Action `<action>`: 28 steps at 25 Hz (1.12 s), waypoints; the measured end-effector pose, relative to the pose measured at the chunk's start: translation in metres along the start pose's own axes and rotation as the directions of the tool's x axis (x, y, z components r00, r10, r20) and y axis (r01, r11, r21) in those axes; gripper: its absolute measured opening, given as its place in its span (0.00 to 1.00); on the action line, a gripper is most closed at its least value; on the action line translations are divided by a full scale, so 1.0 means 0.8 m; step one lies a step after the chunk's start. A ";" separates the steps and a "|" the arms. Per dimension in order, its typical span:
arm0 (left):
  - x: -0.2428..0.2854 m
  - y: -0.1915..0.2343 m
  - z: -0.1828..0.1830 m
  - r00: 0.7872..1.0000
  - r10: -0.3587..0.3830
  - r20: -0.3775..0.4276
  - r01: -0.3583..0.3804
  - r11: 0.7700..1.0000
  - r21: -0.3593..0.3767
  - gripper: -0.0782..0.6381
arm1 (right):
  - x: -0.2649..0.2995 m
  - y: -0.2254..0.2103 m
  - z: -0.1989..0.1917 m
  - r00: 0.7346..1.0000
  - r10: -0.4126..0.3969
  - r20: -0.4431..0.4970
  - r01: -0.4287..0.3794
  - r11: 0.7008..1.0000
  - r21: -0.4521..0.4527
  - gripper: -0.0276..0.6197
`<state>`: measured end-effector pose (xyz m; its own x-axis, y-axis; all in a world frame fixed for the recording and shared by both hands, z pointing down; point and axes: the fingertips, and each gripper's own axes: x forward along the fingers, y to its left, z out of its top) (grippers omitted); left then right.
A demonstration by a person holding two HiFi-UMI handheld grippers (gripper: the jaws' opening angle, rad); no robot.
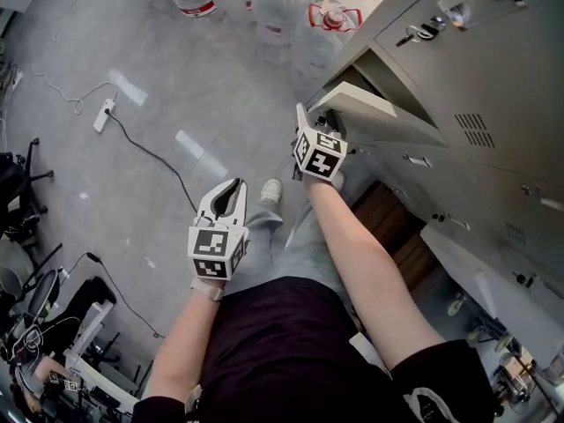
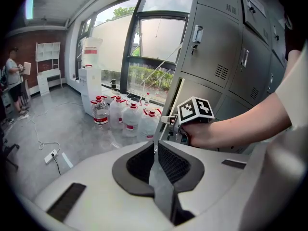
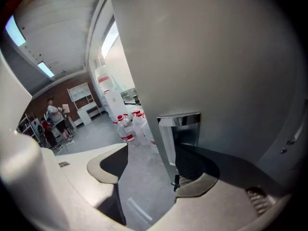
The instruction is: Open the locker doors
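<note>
Grey concrete floor (image 1: 176,77) runs beside a bank of grey metal lockers (image 1: 480,77). One locker door (image 1: 374,106) stands ajar, swung out from the bank. The right gripper (image 1: 308,122) is at its free edge, fingers apart with that edge between them, one finger (image 3: 197,174) just below the recessed handle (image 3: 179,121). The left gripper (image 1: 231,189) hangs well apart over the floor, fingers together on nothing. Water bottles (image 1: 280,11) stand near the lockers
</note>
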<state>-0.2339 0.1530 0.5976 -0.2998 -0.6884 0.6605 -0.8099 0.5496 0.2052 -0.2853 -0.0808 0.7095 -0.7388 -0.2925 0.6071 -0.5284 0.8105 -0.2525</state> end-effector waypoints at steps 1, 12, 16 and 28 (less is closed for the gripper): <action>-0.001 -0.001 -0.002 1.000 -0.010 -0.004 0.010 1.000 0.006 0.14 | -0.006 0.001 -0.005 1.000 -0.003 -0.003 0.003 1.000 0.000 0.54; -0.006 -0.014 -0.006 0.992 -0.123 -0.034 0.126 0.988 0.092 0.14 | -0.068 -0.011 -0.046 0.997 -0.066 -0.037 0.065 0.998 -0.015 0.30; -0.004 -0.020 0.001 0.986 -0.160 -0.041 0.164 0.978 0.129 0.14 | -0.094 -0.010 -0.064 0.996 -0.067 -0.062 0.064 0.997 -0.044 0.30; 0.016 -0.095 -0.006 0.926 -0.355 -0.127 0.377 0.886 0.271 0.14 | -0.184 -0.038 -0.128 0.992 -0.073 -0.102 0.076 0.997 0.031 0.29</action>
<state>-0.1741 0.1049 0.5936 0.0738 -0.7725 0.6308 -0.9671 0.0991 0.2345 -0.1175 -0.0105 0.7053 -0.6518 -0.2973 0.6977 -0.5959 0.7698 -0.2286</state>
